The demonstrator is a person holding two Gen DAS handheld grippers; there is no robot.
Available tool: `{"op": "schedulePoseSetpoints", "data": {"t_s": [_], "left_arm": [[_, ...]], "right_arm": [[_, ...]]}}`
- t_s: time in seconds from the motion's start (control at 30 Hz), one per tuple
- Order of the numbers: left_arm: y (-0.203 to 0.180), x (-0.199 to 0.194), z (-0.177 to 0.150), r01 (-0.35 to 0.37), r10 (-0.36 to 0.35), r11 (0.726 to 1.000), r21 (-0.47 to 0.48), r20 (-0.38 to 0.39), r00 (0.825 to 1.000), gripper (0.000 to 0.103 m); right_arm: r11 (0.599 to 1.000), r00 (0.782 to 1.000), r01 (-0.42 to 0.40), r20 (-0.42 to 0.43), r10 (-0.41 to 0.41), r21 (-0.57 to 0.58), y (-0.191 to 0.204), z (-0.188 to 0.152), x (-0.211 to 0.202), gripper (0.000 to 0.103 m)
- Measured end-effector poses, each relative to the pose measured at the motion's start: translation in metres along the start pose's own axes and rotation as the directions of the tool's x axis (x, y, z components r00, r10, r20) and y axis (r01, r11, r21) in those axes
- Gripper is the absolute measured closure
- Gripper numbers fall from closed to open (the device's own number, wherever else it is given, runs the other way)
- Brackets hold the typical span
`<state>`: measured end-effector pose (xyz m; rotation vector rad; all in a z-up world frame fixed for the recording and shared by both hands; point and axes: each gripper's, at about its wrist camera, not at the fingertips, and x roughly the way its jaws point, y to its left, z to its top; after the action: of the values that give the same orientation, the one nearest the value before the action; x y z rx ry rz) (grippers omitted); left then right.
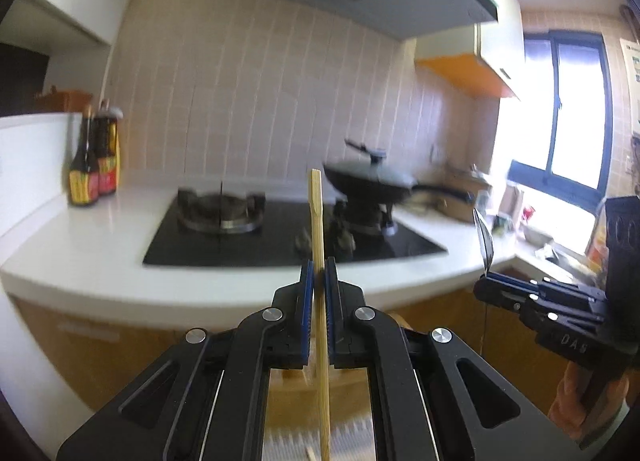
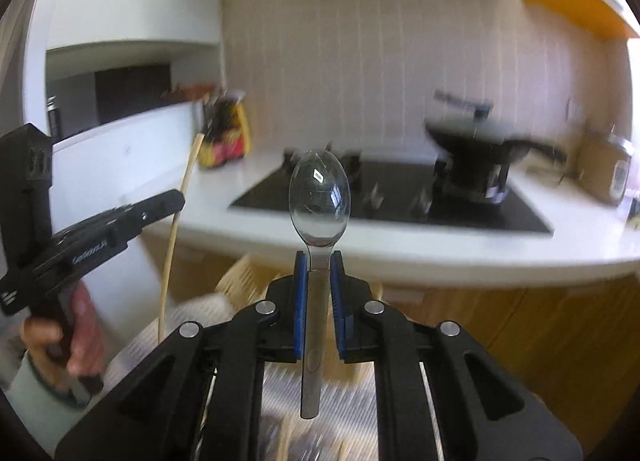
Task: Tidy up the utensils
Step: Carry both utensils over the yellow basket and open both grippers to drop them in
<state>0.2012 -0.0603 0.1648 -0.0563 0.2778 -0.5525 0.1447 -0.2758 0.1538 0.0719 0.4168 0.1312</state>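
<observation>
Left gripper (image 1: 319,275) around upright chopstick (image 1: 318,221)

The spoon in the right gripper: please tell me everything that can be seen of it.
The spoon looks like shiny metal, with an oval bowl that mirrors the room and a flat, plain handle. It stands nearly upright, bowl up and facing the camera. The right gripper is shut on the handle just below the bowl, blue pads on both sides; the rest of the handle hangs down between the fingers. Nothing else touches it. It is held in the air in front of the counter. From the left wrist view it shows edge-on.
</observation>
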Motion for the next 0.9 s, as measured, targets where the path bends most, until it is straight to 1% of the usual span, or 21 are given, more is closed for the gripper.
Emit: {"op": "schedulePoseSetpoints", "data": {"t_s": [0.07, 0.17, 0.3, 0.47, 0.57, 0.67, 0.83, 0.9], "left_arm": [[0.007, 0.017, 0.003, -0.03, 0.031, 1.0, -0.004, 0.058, 0.998, 0.1], [0.019, 0.037, 0.007, -0.059, 0.061, 0.998, -0.029, 0.099, 0.993, 0.1], [0.036, 0.068, -0.002, -0.086, 0.092, 0.994, -0.065, 0.107, 0.99, 0.1], [0.045, 0.092, -0.021, -0.134, 0.142, 0.988, -0.07, 0.117, 0.983, 0.099], [0.045, 0.098, -0.032, -0.151, 0.157, 0.987, -0.056, 0.113, 0.981, 0.099], [0.048, 0.101, -0.04, -0.151, 0.155, 0.987, -0.054, 0.095, 0.983, 0.099], [0.052, 0.093, -0.049, -0.126, 0.131, 0.989, -0.075, 0.07, 0.989, 0.097], [0.054, 0.086, -0.049, -0.113, 0.119, 0.99, -0.086, 0.059, 0.991, 0.085]], "right_arm": [[1.0, 0.999, 0.025, 0.035, -0.026, 0.006, -0.003, 0.004, 0.02, 0.093], [0.998, 0.996, 0.065, 0.067, -0.066, 0.014, -0.008, -0.001, 0.052, 0.093], [0.991, 0.989, 0.131, 0.075, -0.131, 0.01, -0.012, -0.015, 0.088, 0.093], [0.988, 0.988, 0.151, 0.043, -0.151, 0.006, -0.016, -0.034, 0.119, 0.093], [0.987, 0.987, 0.159, 0.032, -0.159, -0.003, -0.016, -0.042, 0.122, 0.093], [0.989, 0.988, 0.15, 0.025, -0.15, 0.006, -0.017, -0.047, 0.12, 0.093], [0.993, 0.993, 0.114, -0.009, -0.114, 0.025, -0.018, -0.052, 0.111, 0.091], [0.995, 0.995, 0.097, -0.025, -0.096, 0.028, -0.017, -0.055, 0.105, 0.085]]}}
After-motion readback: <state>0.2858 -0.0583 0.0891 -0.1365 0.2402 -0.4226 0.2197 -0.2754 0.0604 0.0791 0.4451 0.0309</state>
